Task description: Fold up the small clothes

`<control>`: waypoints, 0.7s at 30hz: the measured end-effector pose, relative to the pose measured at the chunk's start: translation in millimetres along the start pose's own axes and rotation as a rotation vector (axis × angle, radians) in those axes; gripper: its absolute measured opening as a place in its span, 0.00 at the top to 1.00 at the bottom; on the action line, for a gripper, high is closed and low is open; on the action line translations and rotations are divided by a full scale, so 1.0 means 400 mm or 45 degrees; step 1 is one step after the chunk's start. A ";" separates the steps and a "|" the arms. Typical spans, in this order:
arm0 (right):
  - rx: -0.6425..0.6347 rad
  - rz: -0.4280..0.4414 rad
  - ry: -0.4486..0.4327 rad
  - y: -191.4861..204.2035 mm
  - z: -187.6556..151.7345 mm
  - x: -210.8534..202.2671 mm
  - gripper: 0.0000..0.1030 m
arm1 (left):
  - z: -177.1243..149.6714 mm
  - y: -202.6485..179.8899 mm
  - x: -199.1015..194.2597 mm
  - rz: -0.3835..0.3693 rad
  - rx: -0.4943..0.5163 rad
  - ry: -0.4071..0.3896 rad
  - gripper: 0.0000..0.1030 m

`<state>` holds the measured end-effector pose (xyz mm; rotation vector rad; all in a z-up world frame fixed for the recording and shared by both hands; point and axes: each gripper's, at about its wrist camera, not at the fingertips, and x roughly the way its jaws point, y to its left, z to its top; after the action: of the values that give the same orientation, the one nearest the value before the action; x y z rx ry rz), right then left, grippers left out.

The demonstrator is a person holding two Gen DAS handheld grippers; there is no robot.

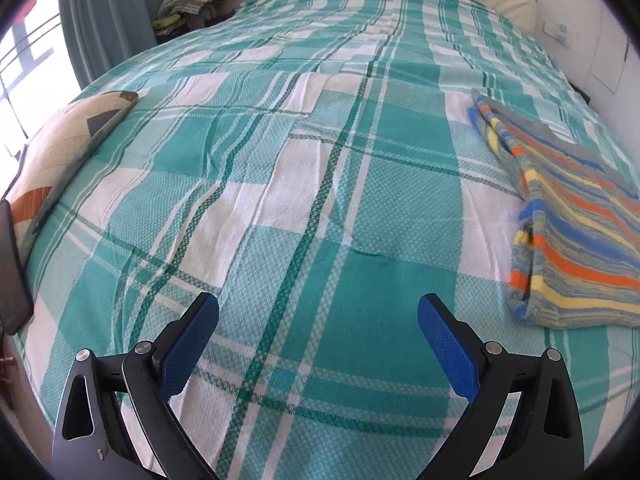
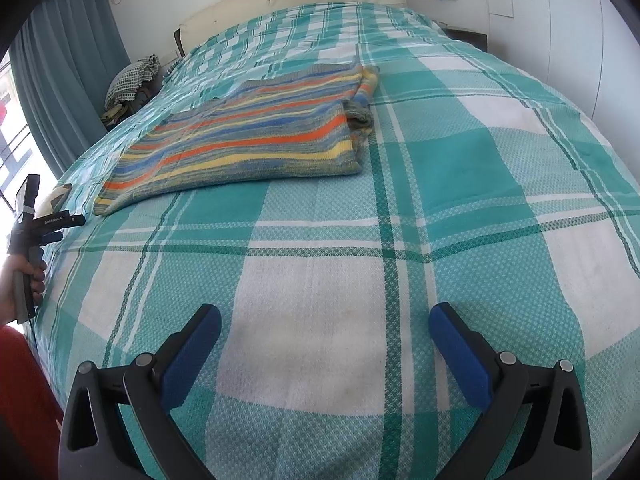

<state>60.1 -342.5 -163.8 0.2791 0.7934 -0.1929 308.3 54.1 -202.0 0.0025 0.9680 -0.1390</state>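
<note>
The left gripper (image 1: 318, 314) and the right gripper (image 2: 325, 324) are hovering released, jaws spread wide and holding nothing, over the checked bedspread (image 2: 320, 300). The folded striped garment (image 2: 248, 136) is lying flat ahead and left of the right tongs, ahead and right of the left tongs. Farther off, a cream headboard (image 2: 288, 0) is closing the bed.

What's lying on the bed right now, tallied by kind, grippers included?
Striped knit garment, folded: 1
Patterned cushion at the bed's left edge: 1
Grippers, both open and empty: 2, the left gripper and the right gripper, hovering over the plaid bedspread
Total: 4
</note>
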 end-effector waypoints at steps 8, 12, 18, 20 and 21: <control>0.384 0.150 -0.069 -0.215 0.099 -0.098 0.01 | -0.074 -0.559 -0.265 -0.609 0.707 -0.165 0.02; 0.388 0.151 -0.063 -0.294 0.197 -0.109 0.03 | -0.119 -0.861 -0.260 -0.717 0.988 -0.225 0.04; 0.254 0.369 0.026 -0.296 0.417 -0.023 0.07 | -0.151 -1.043 -0.121 -0.579 1.021 -0.116 0.24; 0.222 0.440 0.082 -0.287 0.488 0.053 0.10 | -0.145 -1.024 -0.125 -0.595 0.958 -0.154 0.48; 0.206 0.449 0.118 -0.282 0.522 0.100 0.15 | -0.145 -1.019 -0.131 -0.596 0.953 -0.167 0.79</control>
<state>197.2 -518.3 -72.9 0.5784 0.8083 0.0890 182.9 -339.9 -167.7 0.4515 0.7256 -0.9159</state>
